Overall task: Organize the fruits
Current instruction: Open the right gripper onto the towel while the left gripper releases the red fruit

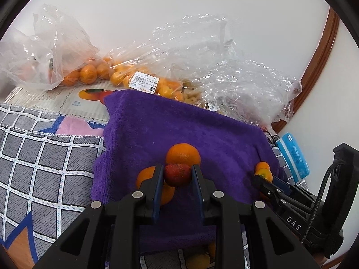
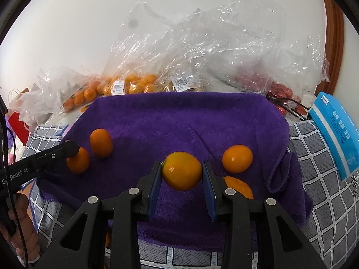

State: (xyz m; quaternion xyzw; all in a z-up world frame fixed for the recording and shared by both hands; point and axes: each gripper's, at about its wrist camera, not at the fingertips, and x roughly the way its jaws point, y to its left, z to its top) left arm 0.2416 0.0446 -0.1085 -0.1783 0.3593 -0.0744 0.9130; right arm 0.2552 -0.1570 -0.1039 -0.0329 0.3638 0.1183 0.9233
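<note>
My left gripper is shut on a small red fruit and holds it just above the purple towel. Two oranges lie close by it: one just beyond, one to the left behind the left finger. My right gripper is shut on an orange over the same towel. In the right wrist view, two oranges lie right of it and two more lie at the left, where the left gripper's finger shows. The right gripper shows at the right of the left wrist view.
Clear plastic bags of oranges and other fruit stand behind the towel against a white wall. A bag of red fruit sits at the back right. A blue packet lies to the right. A grey checked cloth covers the table.
</note>
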